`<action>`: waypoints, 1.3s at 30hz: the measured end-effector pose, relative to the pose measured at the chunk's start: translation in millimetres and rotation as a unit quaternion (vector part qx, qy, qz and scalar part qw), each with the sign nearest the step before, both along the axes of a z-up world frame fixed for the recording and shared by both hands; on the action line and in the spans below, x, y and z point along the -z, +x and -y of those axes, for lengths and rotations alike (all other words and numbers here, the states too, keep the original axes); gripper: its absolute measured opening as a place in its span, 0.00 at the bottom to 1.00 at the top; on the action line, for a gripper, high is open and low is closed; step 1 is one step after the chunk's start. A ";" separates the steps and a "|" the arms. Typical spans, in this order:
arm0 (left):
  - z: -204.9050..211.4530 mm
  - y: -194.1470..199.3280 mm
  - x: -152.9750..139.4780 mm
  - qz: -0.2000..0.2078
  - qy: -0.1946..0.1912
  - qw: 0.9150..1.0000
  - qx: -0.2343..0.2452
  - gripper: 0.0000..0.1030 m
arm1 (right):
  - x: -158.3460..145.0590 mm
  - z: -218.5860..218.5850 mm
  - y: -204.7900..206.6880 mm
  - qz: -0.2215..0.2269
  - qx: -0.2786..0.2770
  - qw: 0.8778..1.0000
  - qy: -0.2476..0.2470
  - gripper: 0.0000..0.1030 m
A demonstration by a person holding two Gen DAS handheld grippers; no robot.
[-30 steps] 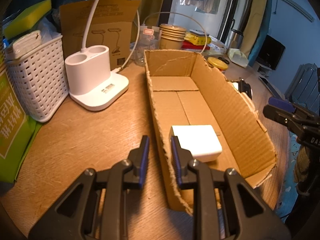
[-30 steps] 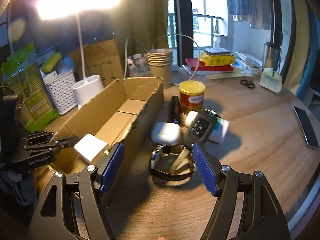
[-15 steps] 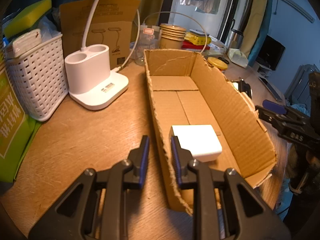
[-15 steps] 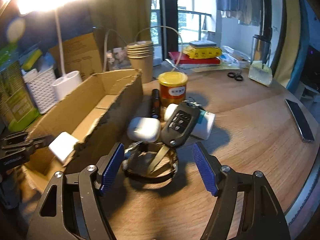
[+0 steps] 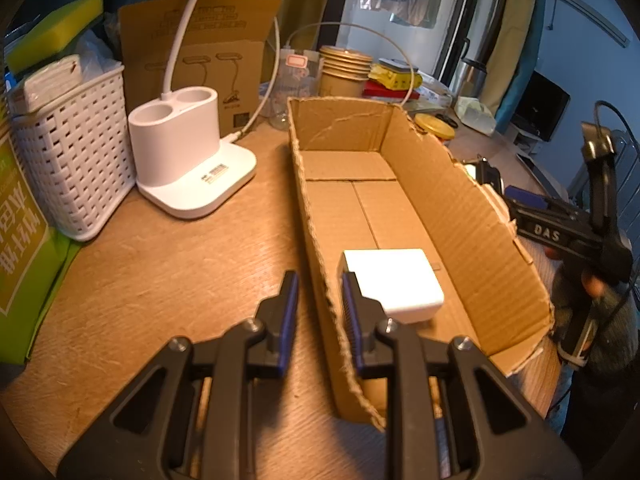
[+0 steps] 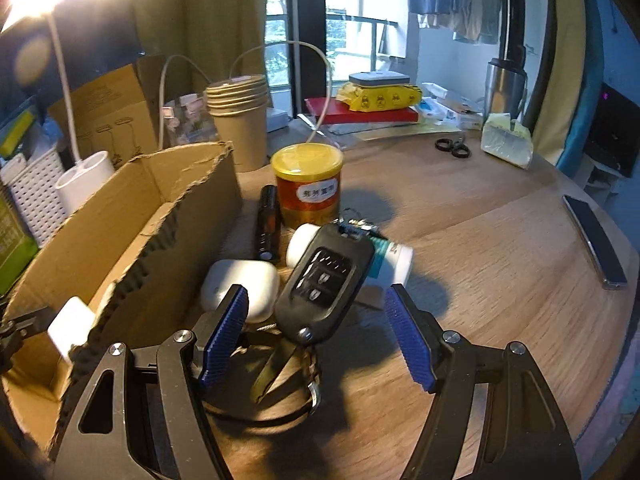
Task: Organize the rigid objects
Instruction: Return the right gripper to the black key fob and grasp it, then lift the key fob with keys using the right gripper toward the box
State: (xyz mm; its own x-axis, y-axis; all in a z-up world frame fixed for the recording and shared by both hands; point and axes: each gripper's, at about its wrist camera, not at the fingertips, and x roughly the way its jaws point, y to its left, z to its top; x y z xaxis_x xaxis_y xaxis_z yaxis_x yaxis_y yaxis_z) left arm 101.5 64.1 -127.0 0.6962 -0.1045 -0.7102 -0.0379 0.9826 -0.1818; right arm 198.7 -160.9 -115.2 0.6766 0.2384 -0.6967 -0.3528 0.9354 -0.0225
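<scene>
Currently, step in hand: the right gripper (image 6: 316,336) is brought down over the car key (image 6: 326,284), which lies just beside the outer wall of the cardboard box (image 5: 460,232).
Right gripper state: released, its jaws wide apart and lately drawn in a little; the car key sits between the pads, untouched as far as can be seen.
Left gripper state: the left gripper (image 5: 316,312) is clenched on the near side wall of the cardboard box, one pad inside and one outside, so the box is steadied.
Task things: a white charger block (image 5: 392,280) is already lying inside the cardboard box at its near end; the earbud case (image 6: 240,288), black tube (image 6: 267,222), white bottle (image 6: 384,262) and gold-lidded jar (image 6: 307,184) are clustered outside the box wall, beside the car key.
Doing it well: the pads are best closed across the key's narrow sides; the black strap loop (image 6: 264,392) under the key and the key ring at its far end may be dragged along, so a straight lift is advised.
Edges: the torn box rim must be cleared before the key is carried over it.
Open room: most of the box floor beyond the charger block is bare, and bare tabletop (image 6: 480,248) lies on the side of the key away from the box.
</scene>
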 end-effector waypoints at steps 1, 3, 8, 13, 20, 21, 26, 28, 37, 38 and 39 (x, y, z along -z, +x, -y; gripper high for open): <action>-0.1 0.0 0.0 0.000 0.000 1.000 0.000 0.22 | 0.1 0.3 1.9 -0.001 0.003 1.000 0.000 0.60; -0.1 0.0 0.0 0.000 -0.001 1.000 0.000 0.22 | 1.1 -1.0 4.8 -0.003 0.006 1.000 -0.006 0.56; 0.2 -0.2 0.3 0.000 -0.001 1.000 0.000 0.22 | 3.2 -8.1 6.5 -0.002 0.002 1.000 -0.020 0.51; 0.8 -0.6 0.7 0.000 -0.002 1.000 0.000 0.22 | 4.0 -10.8 8.3 -0.002 0.005 1.000 -0.022 0.51; 1.1 -0.5 0.8 0.000 -0.002 1.000 0.000 0.22 | 2.2 -7.0 7.8 0.005 0.001 1.000 -0.013 0.42; 0.6 -0.3 0.7 0.000 -0.002 1.000 0.001 0.22 | 1.2 -5.9 8.1 0.007 0.002 1.000 -0.011 0.41; 1.1 -0.4 0.7 -0.001 -0.002 1.000 0.000 0.22 | -3.2 0.2 6.5 0.010 0.000 1.000 0.010 0.39; 0.3 -0.2 0.7 0.000 -0.002 1.000 0.000 0.22 | -5.3 3.5 5.9 0.011 0.000 1.000 0.020 0.39; 0.1 0.0 0.7 -0.001 -0.003 1.000 0.000 0.22 | -26.1 16.5 0.6 0.034 0.004 0.998 0.050 0.38; 0.7 0.0 0.8 -0.001 -0.003 1.000 0.000 0.22 | -27.7 16.6 -0.3 0.036 0.005 0.998 0.051 0.38; 1.7 -0.6 1.4 -0.001 -0.003 1.000 0.000 0.22 | -29.9 17.2 -0.8 0.039 0.005 0.998 0.053 0.38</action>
State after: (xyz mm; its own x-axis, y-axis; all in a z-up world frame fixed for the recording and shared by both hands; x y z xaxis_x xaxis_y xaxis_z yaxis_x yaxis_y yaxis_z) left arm 101.0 62.4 -128.4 0.6951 -0.1095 -0.7105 -0.0376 0.9815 -0.1880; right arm 197.9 -178.2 -85.4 0.7301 0.3015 -0.6133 -0.3453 0.9372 0.0498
